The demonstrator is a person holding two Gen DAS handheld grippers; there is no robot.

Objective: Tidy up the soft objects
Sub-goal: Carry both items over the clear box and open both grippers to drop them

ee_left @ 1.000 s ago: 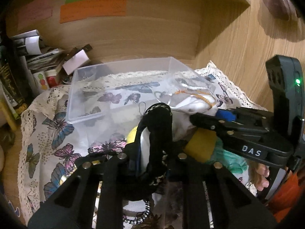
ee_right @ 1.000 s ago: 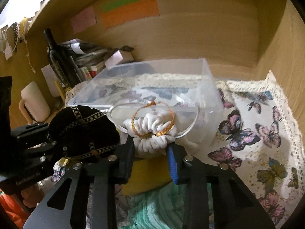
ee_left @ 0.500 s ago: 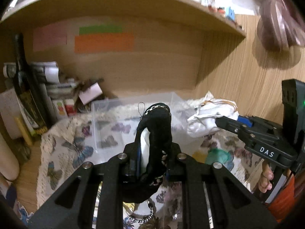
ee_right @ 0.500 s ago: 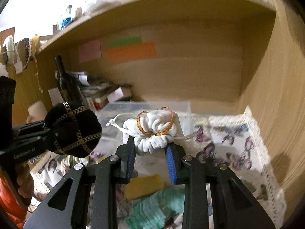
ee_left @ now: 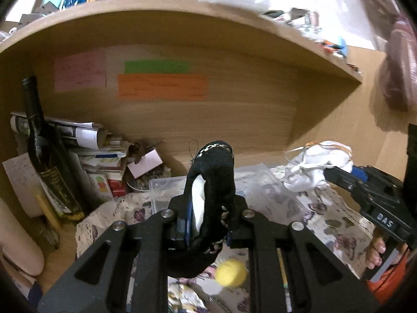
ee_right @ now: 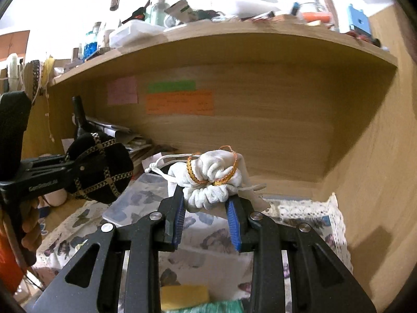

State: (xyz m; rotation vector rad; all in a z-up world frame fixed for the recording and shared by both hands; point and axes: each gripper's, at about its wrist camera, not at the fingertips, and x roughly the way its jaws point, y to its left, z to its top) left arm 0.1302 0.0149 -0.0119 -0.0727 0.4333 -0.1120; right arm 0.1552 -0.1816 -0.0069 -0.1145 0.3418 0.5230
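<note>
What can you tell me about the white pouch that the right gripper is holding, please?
The white pouch is a soft, crumpled fabric bag, bunched into folds, with a thin gold-orange cord looped around it and a white knotted drawstring trailing to its left. The right gripper is shut on its lower part, the blue pads pressing both sides. It is held in the air above the clear plastic box and the butterfly cloth, touching nothing else. The left wrist view shows it hanging off the gripper's tip.

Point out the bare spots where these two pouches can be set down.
Free: the clear plastic box, nothing visible inside it, and the butterfly cloth between that box and the right wooden wall. Crowded: the back-left corner, with the dark wine bottle and paper stack; the front, with the yellow sponge.
</note>
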